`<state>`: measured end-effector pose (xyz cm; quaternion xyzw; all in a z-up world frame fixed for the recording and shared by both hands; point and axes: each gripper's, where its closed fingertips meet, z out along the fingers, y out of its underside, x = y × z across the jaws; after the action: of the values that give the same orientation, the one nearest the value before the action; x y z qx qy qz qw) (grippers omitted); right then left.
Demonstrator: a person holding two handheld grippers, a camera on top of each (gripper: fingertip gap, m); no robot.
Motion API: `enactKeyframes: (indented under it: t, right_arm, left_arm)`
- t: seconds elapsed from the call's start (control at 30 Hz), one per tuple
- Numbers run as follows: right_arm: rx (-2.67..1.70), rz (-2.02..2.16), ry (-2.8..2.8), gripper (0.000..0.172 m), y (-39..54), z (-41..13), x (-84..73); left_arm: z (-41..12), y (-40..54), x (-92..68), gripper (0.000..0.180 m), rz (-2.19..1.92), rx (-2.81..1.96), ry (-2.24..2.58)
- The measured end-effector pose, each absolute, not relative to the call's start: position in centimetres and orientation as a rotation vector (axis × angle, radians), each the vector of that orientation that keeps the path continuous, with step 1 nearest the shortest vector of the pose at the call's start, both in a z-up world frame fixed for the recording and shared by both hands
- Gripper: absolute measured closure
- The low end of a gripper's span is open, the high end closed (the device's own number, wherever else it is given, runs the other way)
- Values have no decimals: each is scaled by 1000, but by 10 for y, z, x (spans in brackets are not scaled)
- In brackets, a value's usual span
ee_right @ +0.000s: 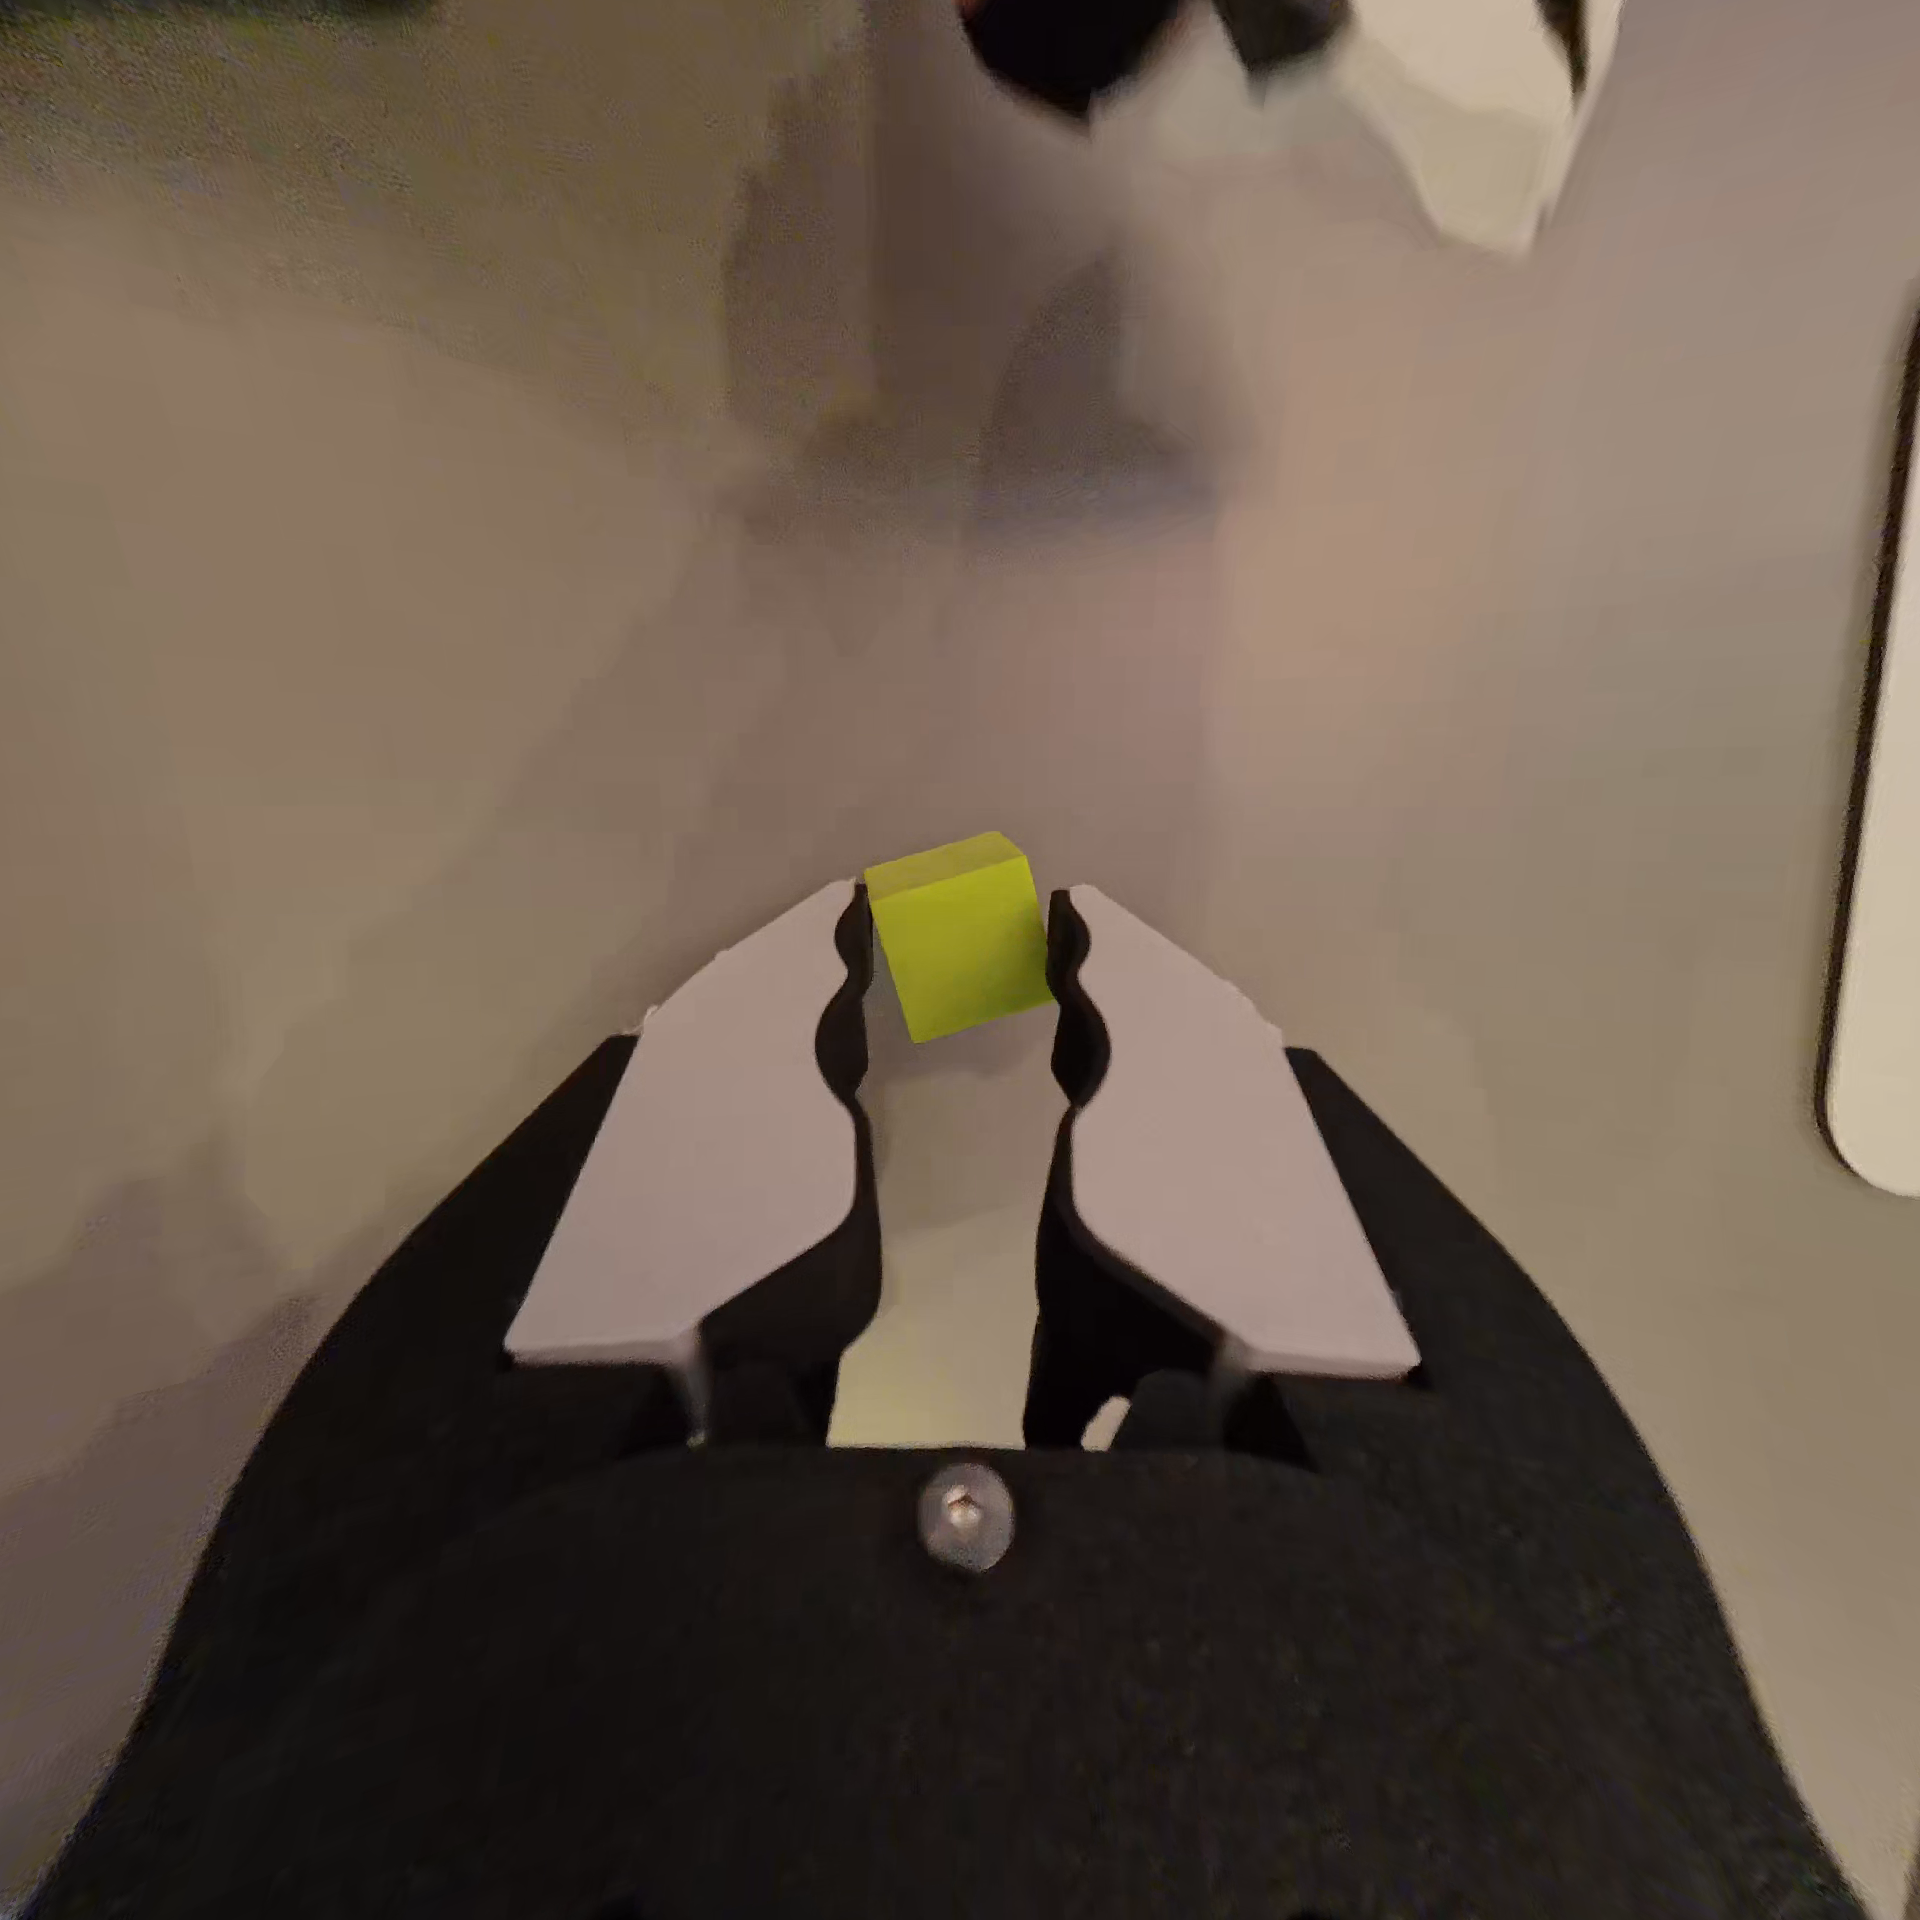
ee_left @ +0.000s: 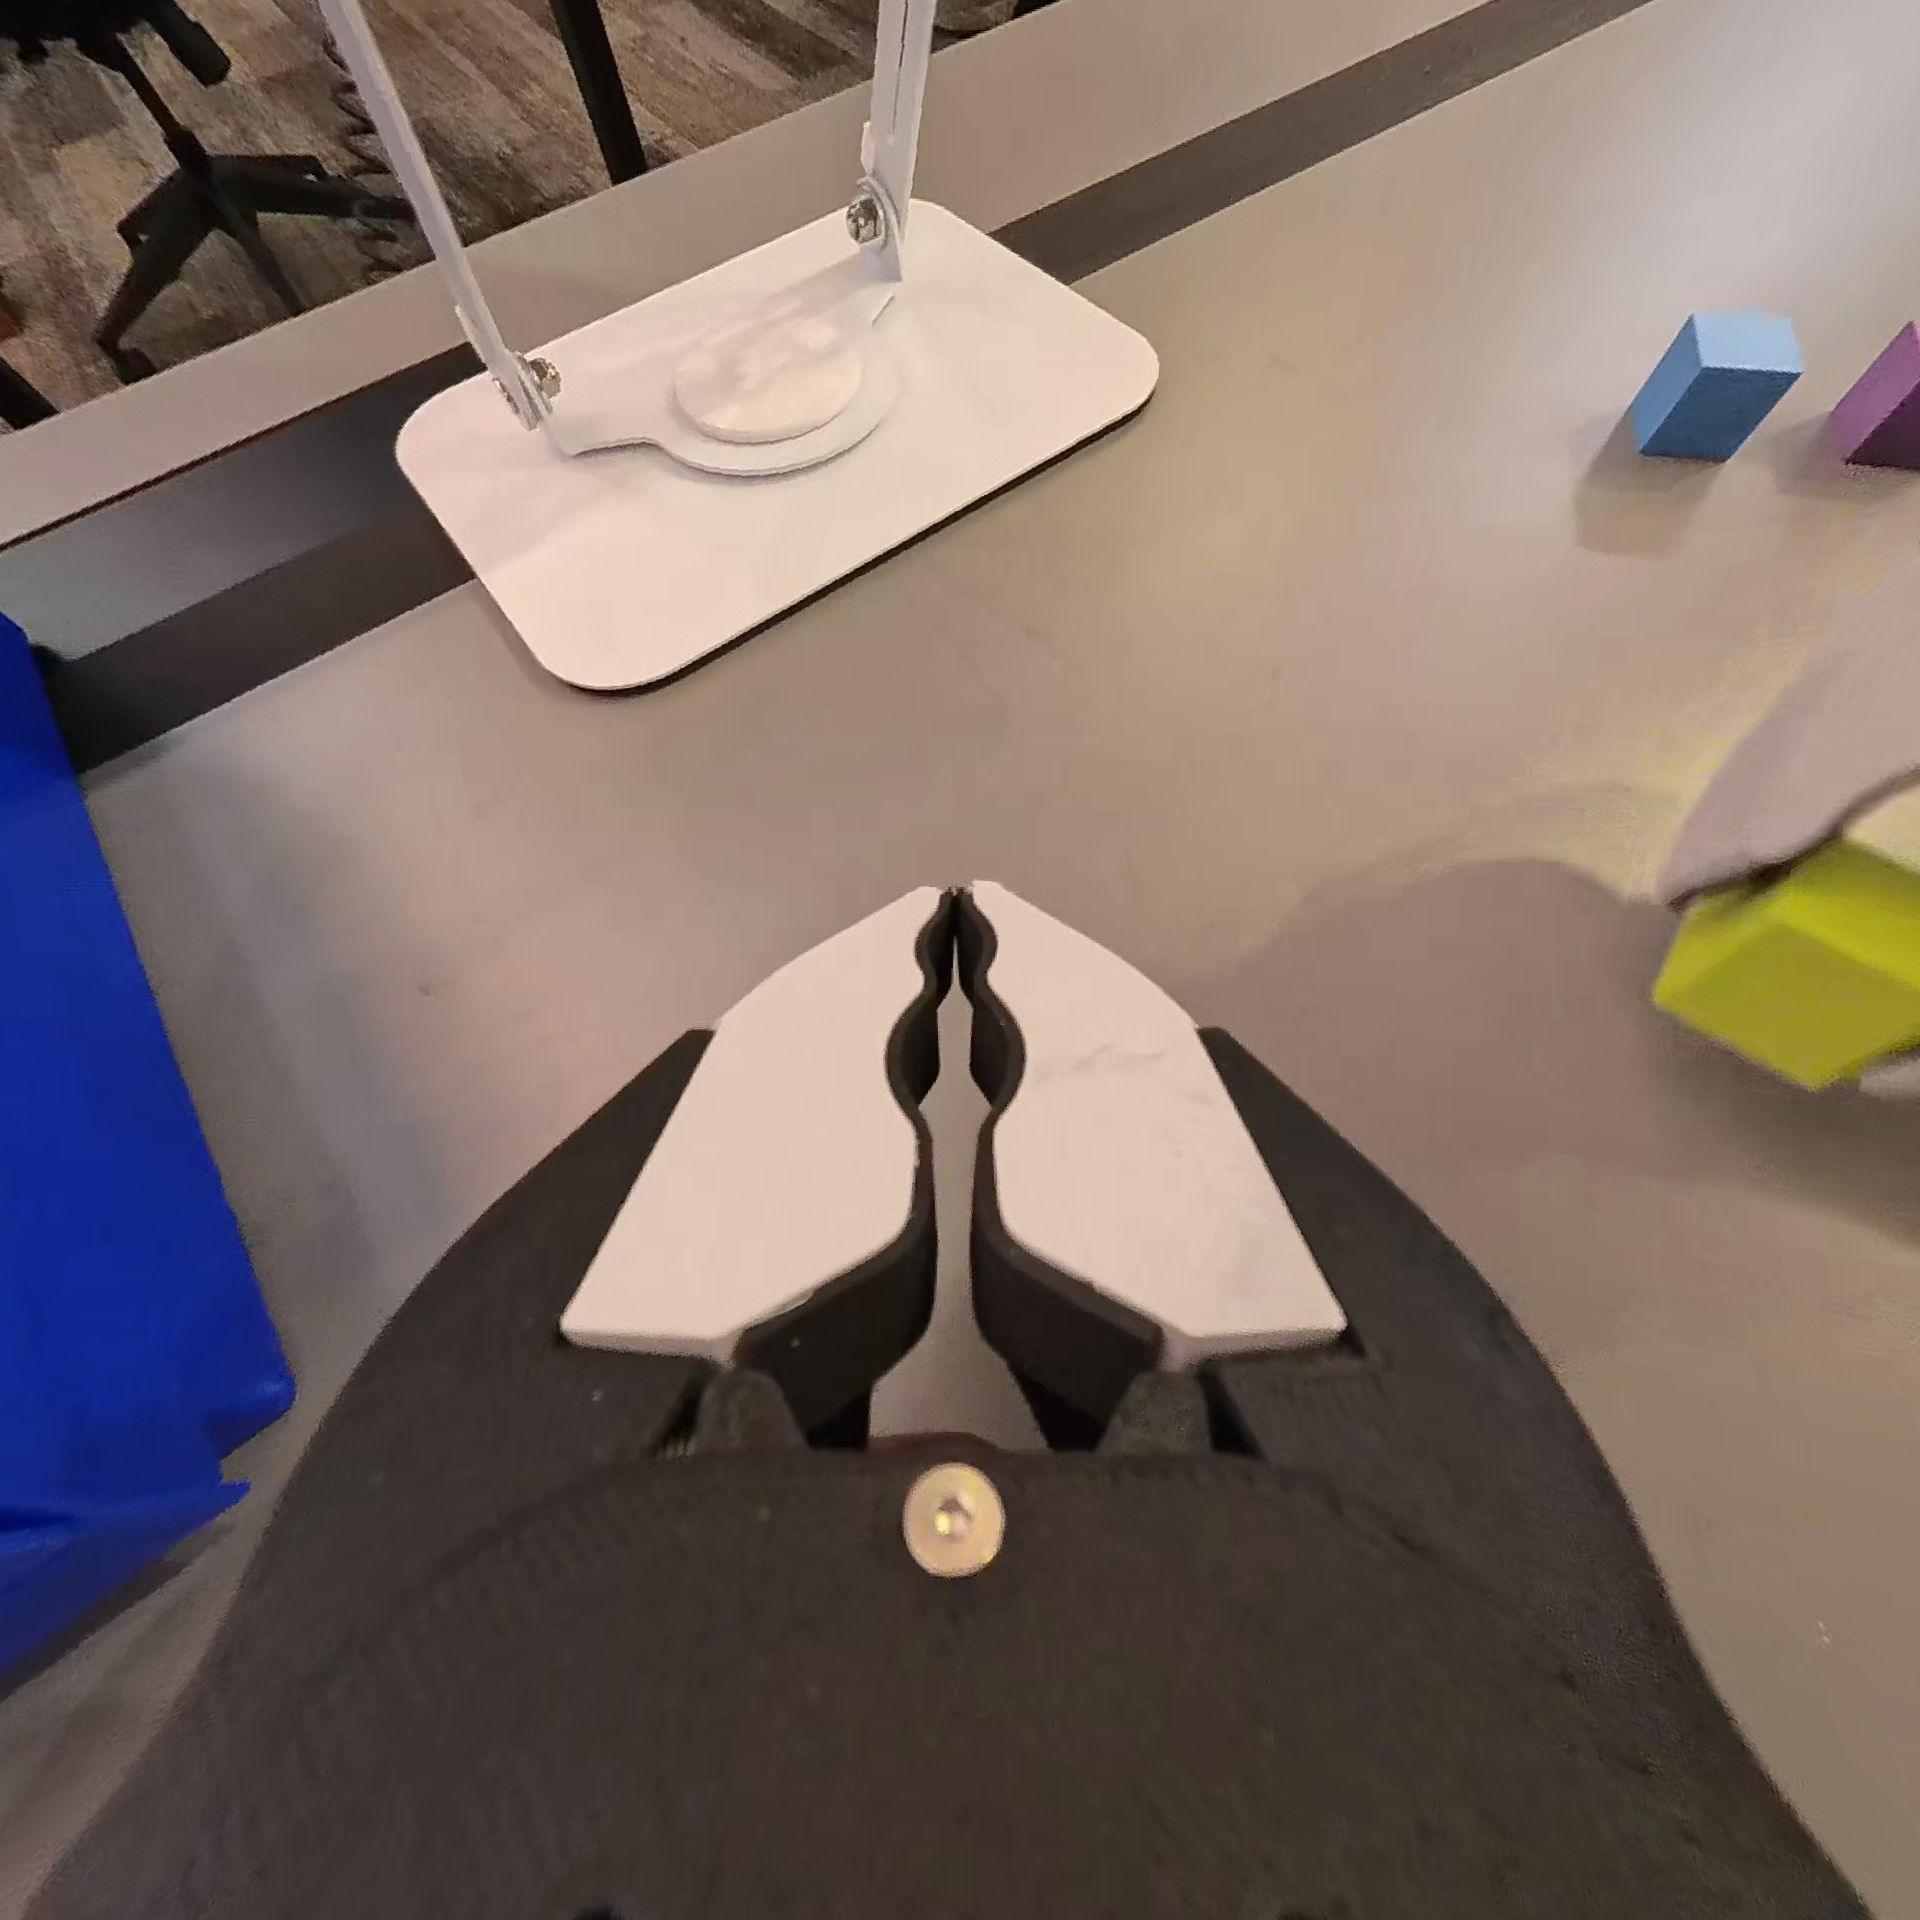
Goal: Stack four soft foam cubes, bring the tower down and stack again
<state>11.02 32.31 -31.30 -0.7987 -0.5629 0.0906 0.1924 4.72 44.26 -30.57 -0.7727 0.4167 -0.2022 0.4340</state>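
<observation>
Lime cube (ee_right: 961,940) tilted, clamped between right claw (ee_right: 958,914) fingertips.

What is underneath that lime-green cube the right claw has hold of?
Only bare grey table: the lime-green cube hangs tilted between the right gripper fingers, with nothing stacked beneath. The blue cube and purple cube sit apart. The green cube's underside is hidden.

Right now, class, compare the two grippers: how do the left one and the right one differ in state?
The left gripper has its fingertips touching, while the right gripper has its fingers spread apart. The left gripper holds nothing, whereas the right gripper clamps a lime-green foam cube, tilted between its pads. The left view is sharp; the right view's background is smeared. Both share white fingers with wavy black pads on a black body, over the same grey table.
</observation>
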Motion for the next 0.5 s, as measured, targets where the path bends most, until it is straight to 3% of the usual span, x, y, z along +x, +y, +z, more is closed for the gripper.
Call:
enactKeyframes:
  t: [0.03,0.33,0.37,0.5]
  right_arm:
    - [-2242,261,-1572,140,322,-310,97]
    - [-2308,177,-1686,136,307,-350,46]
    - [-2302,213,-1669,127,305,-349,43]
    - [-2295,218,-1630,118,306,-332,60]
  left_arm:
    - [-306,443,46,180,-514,-1927,1031]
    - [-305,449,39,180,-602,-1953,956]
    - [-305,448,39,180,-593,-1952,965]
    - [-306,446,42,180,-579,-1947,987]
